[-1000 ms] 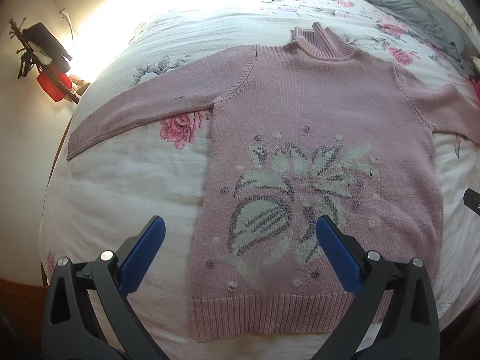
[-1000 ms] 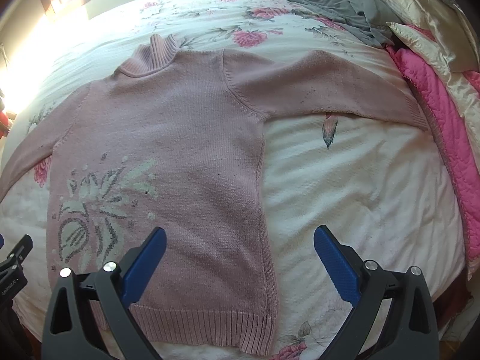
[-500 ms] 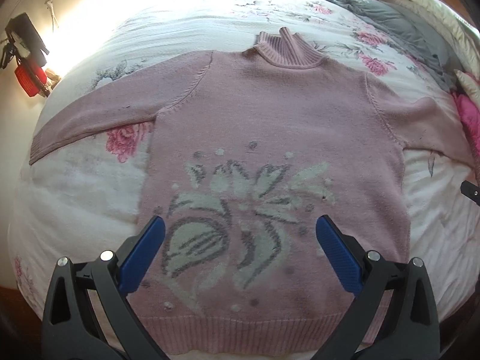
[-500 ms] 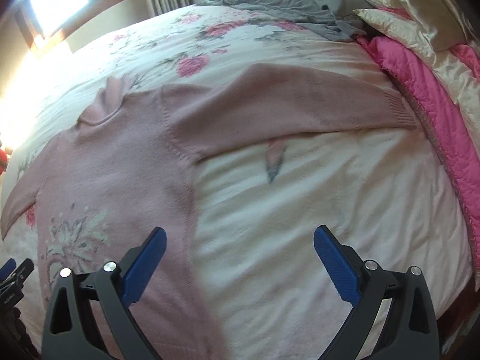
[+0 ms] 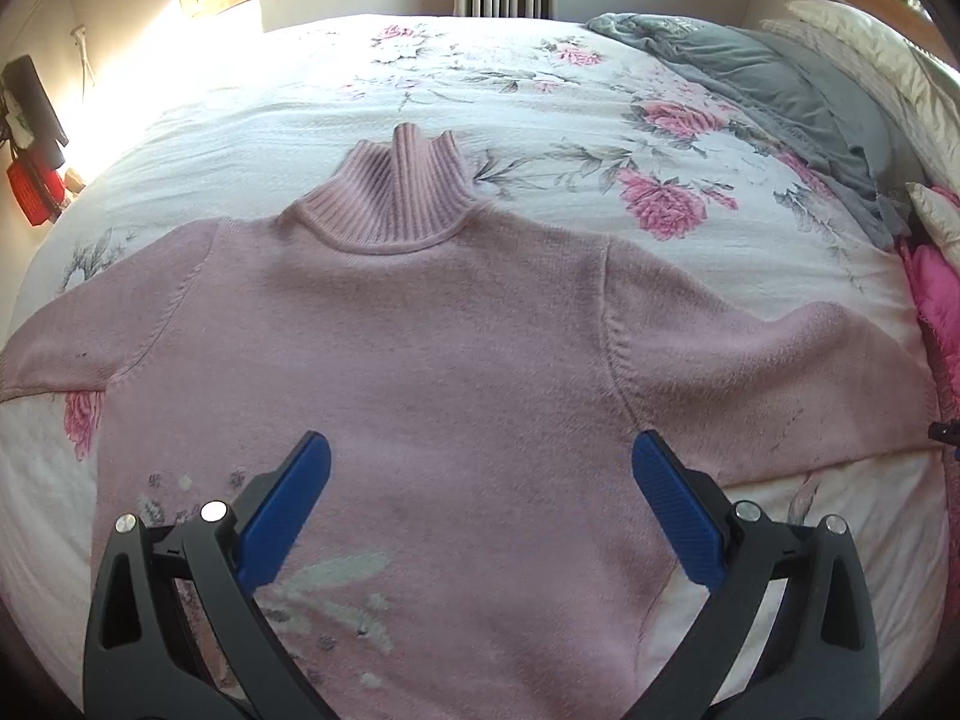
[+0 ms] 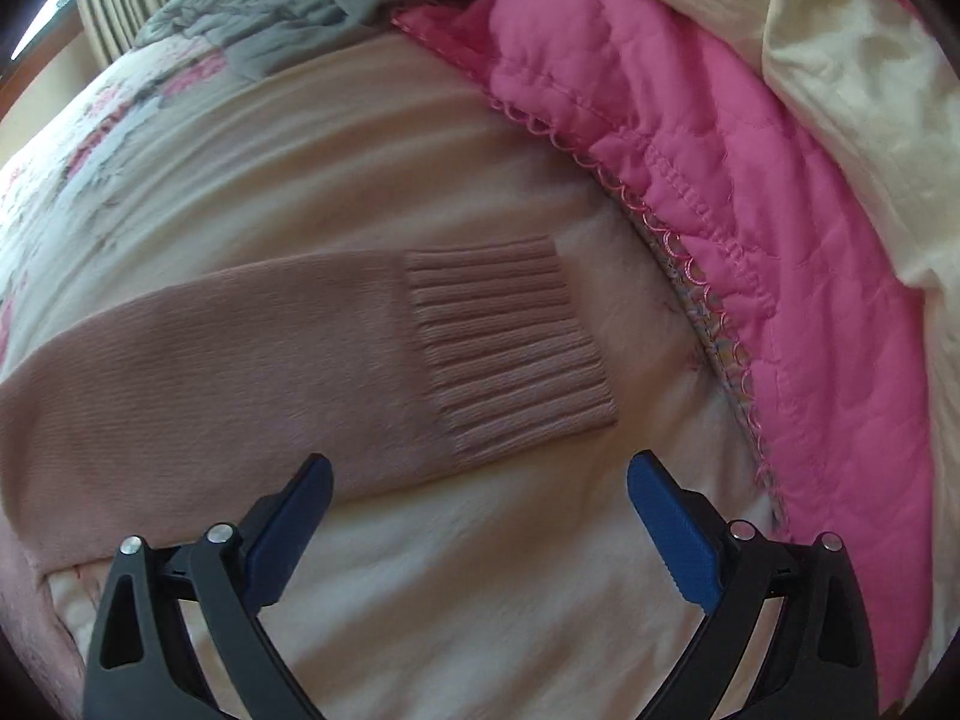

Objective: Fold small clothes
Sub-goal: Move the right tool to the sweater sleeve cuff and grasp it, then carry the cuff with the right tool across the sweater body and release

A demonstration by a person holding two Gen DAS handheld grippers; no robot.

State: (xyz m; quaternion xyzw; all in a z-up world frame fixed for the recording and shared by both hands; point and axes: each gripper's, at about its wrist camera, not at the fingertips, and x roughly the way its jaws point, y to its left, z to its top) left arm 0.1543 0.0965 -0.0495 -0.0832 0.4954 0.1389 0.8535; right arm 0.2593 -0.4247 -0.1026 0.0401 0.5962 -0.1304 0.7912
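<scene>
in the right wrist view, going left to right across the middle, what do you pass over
pink sweater sleeve → its ribbed cuff → bare strip of white bedspread → bright pink quilt with a scalloped edge → cream blanket at the far right

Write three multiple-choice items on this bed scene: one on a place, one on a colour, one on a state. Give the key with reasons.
1. Where does the sweater lie?
A. On the floral bedspread
B. On a chair
C. In a basket

2. What colour is the quilt beside the ribbed cuff?
A. Green
B. Bright pink
C. Black

3. How does the right gripper stand?
A. Shut on the cuff
B. Shut on the quilt
C. Open, holding nothing

Key: 1 A, the sweater is spread flat on the bedspread in the left wrist view. 2 B, the quilt shows bright pink with a scalloped edge. 3 C, the blue fingers stand wide apart just short of the cuff.
</scene>
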